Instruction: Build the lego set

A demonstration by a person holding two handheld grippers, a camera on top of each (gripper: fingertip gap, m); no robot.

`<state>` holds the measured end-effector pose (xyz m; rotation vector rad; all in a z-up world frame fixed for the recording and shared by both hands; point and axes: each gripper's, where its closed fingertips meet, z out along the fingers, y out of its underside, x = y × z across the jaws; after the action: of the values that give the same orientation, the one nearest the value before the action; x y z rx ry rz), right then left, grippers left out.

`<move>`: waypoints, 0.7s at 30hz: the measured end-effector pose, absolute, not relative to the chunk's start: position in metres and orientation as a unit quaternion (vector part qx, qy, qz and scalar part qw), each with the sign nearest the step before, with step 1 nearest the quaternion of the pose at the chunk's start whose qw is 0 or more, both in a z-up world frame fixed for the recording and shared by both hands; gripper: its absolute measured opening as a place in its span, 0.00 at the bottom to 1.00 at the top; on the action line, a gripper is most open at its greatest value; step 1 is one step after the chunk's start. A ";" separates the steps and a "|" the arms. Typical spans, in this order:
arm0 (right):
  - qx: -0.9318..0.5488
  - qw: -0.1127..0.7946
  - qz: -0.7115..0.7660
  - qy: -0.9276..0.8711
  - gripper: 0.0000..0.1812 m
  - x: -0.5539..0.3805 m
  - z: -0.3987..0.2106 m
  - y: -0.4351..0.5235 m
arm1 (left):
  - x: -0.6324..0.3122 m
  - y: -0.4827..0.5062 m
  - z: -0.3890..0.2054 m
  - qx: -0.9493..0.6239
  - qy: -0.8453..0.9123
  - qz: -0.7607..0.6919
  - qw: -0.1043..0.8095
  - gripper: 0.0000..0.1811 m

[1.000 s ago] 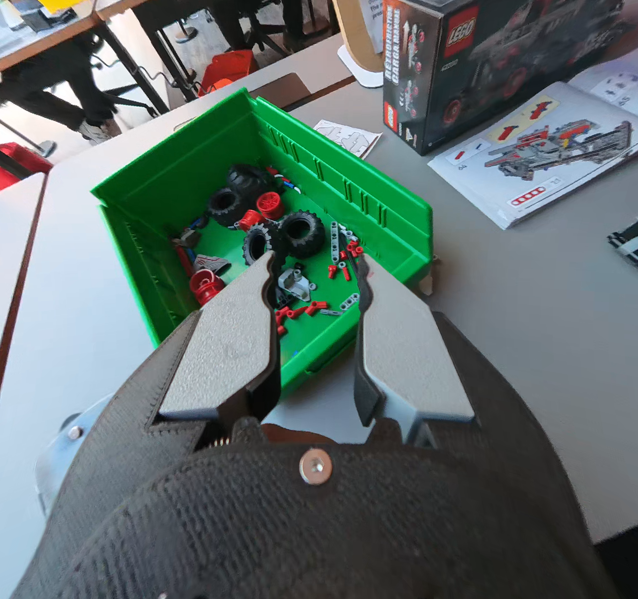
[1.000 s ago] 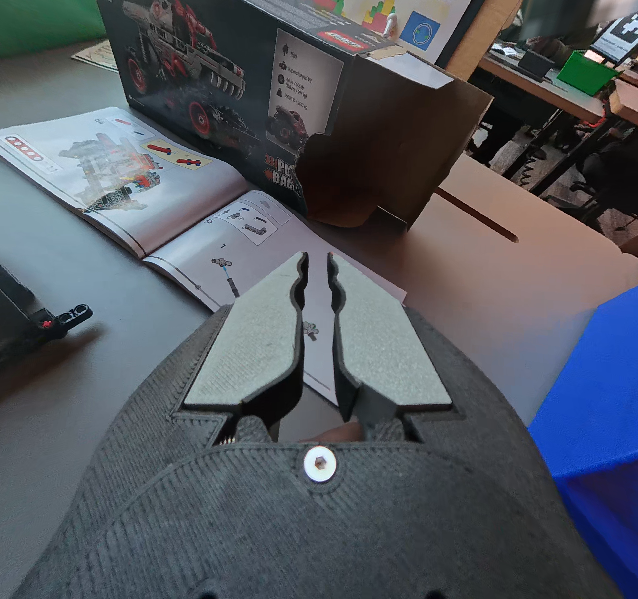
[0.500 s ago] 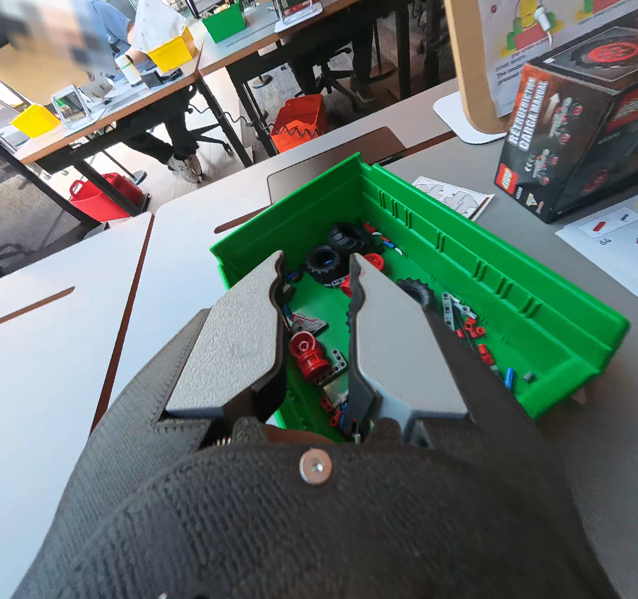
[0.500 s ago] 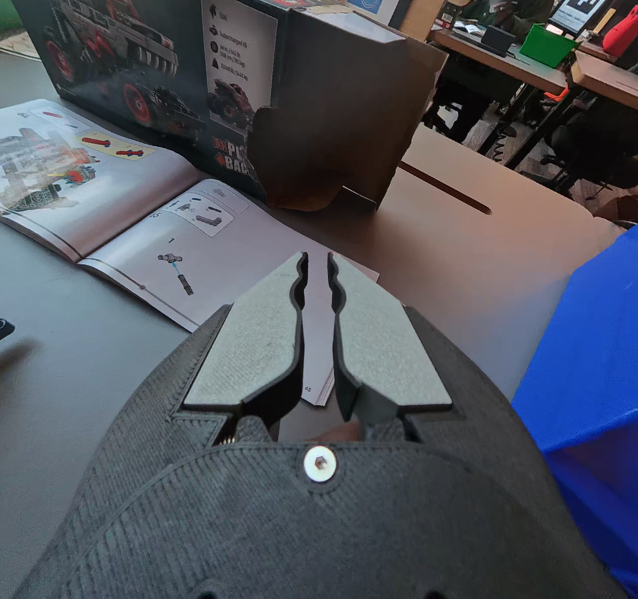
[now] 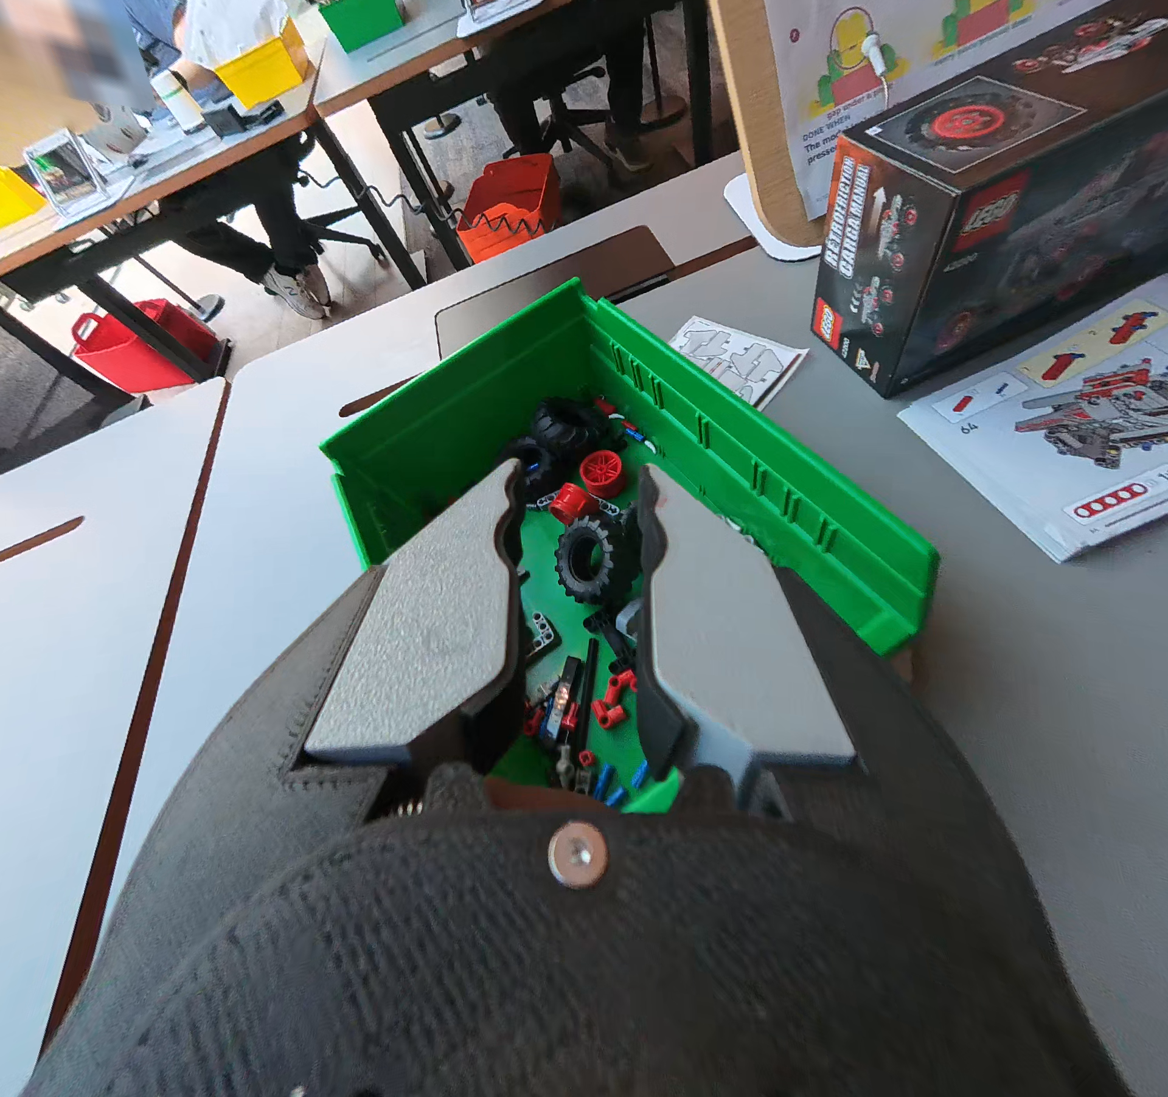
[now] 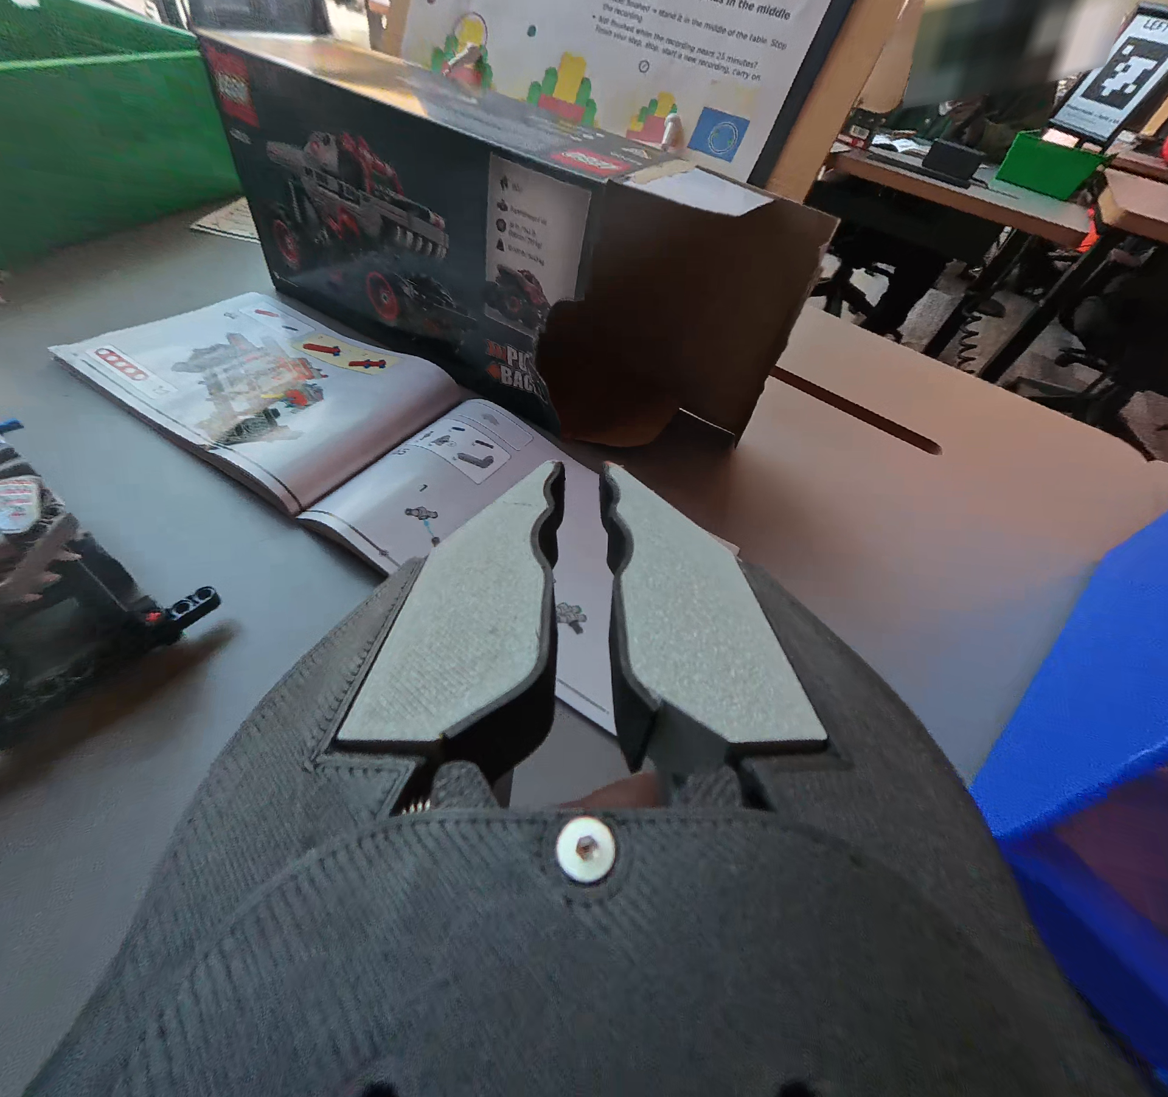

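A green bin (image 5: 790,485) holds loose Lego parts: black tyres (image 5: 591,558), red wheel hubs (image 5: 602,473) and several small red, blue and black connectors (image 5: 610,697). My left gripper (image 5: 580,485) hangs open and empty over the bin, with its jaws either side of a tyre and above it. My right gripper (image 6: 581,479) is empty, its jaws nearly together with a narrow slit, over the open instruction booklet (image 6: 253,384). The partly built dark model (image 6: 57,612) sits at the left edge of the right wrist view, with a black beam (image 6: 189,602) sticking out.
The Lego box (image 5: 986,258) stands behind the booklet (image 5: 1074,435), with a sticker sheet (image 5: 739,359) beside the bin. A printed sign board (image 6: 632,24) stands behind the box. A blue bin (image 6: 1087,687) is close on the right. Other tables and seated people lie beyond. My hands' fingertips stand some 55 cm from each other. From the right gripper's tips to the partly built dark model (image 6: 57,612) is close to 20 cm.
My left gripper moved forward over the bin and its jaws narrowed a little. My right gripper swung right, then back left, so the model shows again; its jaws did not change.
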<state>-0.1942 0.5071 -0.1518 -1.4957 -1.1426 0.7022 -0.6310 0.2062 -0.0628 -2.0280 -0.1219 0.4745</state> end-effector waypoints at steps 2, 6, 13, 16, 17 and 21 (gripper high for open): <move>-0.632 0.524 0.308 -0.480 0.04 -0.195 -0.152 0.504 | -0.625 0.202 -0.063 -0.845 -0.052 0.196 0.495 0.18; -0.655 0.497 0.298 -0.485 0.06 -0.194 -0.164 0.506 | -0.619 0.199 -0.075 -0.852 -0.051 0.204 0.480 0.18; -0.642 0.489 0.303 -0.507 0.06 -0.203 -0.173 0.501 | -0.612 0.218 -0.100 -0.865 -0.041 0.152 0.476 0.18; -0.630 0.496 0.292 -0.521 0.06 -0.207 -0.176 0.499 | -0.594 0.224 -0.115 -0.878 0.005 0.121 0.463 0.19; -0.628 0.500 0.286 -0.523 0.06 -0.208 -0.176 0.499 | -0.587 0.223 -0.121 -0.884 0.023 0.115 0.453 0.19; -0.632 0.501 0.280 -0.521 0.06 -0.212 -0.182 0.503 | -0.564 0.213 -0.154 -0.914 0.083 0.071 0.391 0.19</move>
<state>-0.2120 0.5026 -0.1816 -1.5275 -1.2606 0.6768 -0.5641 0.2128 -0.1540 -2.3225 0.2109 0.1802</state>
